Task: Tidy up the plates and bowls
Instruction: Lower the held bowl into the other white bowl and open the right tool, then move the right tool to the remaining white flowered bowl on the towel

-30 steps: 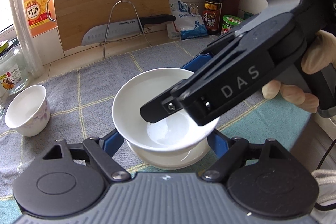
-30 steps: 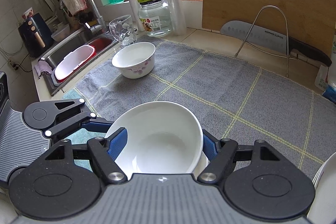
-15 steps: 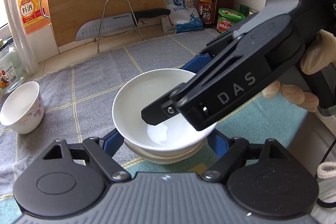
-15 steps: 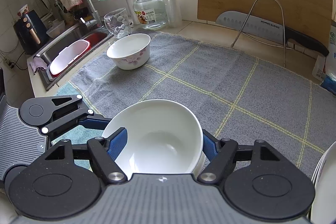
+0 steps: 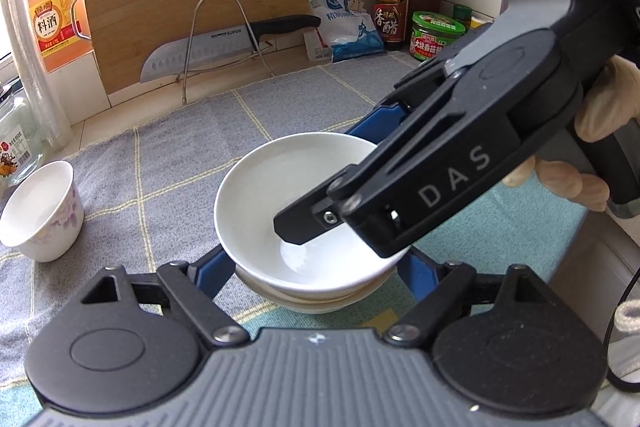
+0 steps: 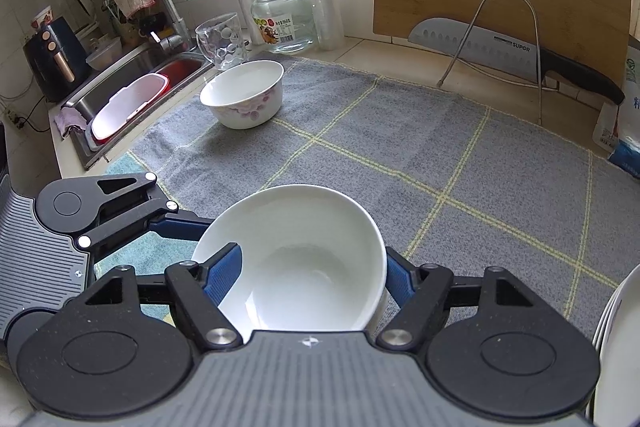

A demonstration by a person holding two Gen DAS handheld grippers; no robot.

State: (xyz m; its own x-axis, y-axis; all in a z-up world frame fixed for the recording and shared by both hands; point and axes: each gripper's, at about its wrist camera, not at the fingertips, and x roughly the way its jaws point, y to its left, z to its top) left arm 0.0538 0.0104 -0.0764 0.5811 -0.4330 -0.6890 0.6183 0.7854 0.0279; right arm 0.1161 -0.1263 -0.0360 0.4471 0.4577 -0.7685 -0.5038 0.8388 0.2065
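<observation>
Grey checked cloth [image 6: 460, 155] covering counter, all crockery sitting on it. Plate stack [image 6: 618, 339] showing at my far right edge. Flowered bowl [image 6: 244, 95] waiting near sink, well apart. White bowl [image 5: 296, 211] nesting on 2nd bowl [image 5: 316, 301]. My right gripper [image 6: 308, 277] pinching its rim, 1 finger inside, 1 outside. My left gripper [image 5: 316, 263] staying spread, flanking stack without touching. Glazed ceramic: stiff, slippery, chippable, moderately heavy I'm judging; gripping rim wall firmly.
</observation>
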